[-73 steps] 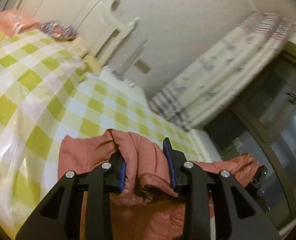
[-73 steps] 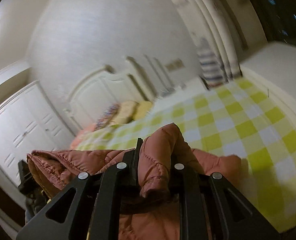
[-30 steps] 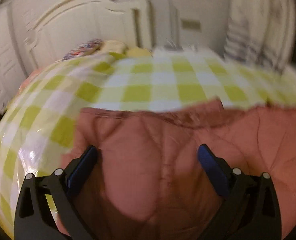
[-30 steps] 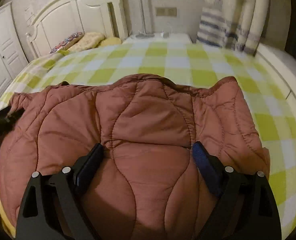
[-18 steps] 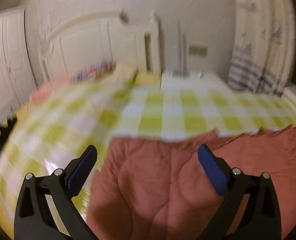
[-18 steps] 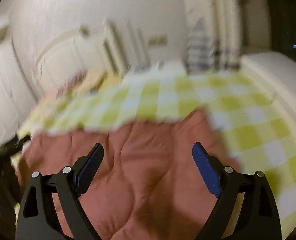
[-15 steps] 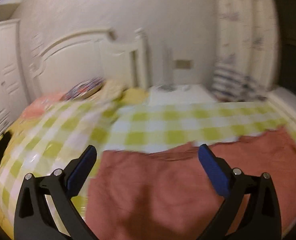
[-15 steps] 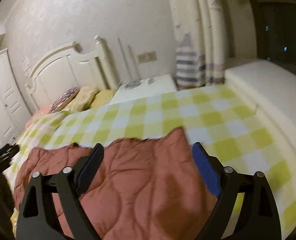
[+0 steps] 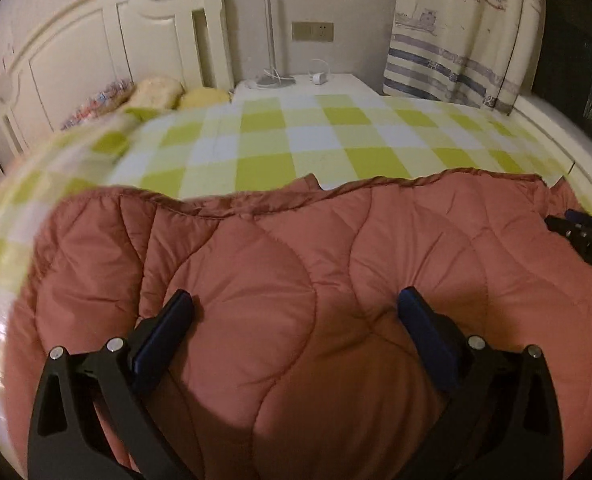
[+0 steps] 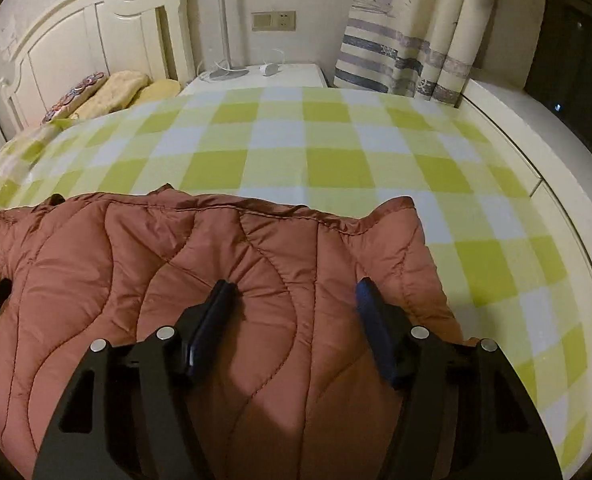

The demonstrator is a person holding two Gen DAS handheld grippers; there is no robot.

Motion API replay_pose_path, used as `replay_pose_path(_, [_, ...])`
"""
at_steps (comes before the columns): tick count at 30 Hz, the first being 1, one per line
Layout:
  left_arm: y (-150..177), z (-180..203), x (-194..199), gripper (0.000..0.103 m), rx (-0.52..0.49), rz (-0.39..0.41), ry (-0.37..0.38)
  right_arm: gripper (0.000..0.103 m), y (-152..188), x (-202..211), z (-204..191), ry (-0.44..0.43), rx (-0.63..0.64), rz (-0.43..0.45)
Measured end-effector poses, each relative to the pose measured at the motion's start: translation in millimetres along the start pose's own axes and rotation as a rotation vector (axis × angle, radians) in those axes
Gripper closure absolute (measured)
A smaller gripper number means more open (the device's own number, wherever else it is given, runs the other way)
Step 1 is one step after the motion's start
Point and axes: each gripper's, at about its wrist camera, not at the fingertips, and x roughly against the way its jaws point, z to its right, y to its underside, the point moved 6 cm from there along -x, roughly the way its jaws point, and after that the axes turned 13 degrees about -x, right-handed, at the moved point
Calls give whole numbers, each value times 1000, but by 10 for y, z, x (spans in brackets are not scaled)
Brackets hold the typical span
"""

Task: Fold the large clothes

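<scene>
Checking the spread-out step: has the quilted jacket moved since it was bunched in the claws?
Yes. The jacket now lies flat on the checked bedspread, its edge toward the headboard.

Place: home bedroom
Bed: checked sheet, white headboard, pillows
Beside: nightstand
Wall: socket, curtain

Jacket cut off below; bedspread blurred left.
</scene>
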Motion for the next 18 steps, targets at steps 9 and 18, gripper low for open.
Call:
replay_pose_path(9, [30,-11,-7,2,-2,10,-11,40,-58,1072,383,-194,-118,241])
replay_pose_path(18, [39,-25,27,2,-7,15,-24,46,502,746,537,-198,-57,87])
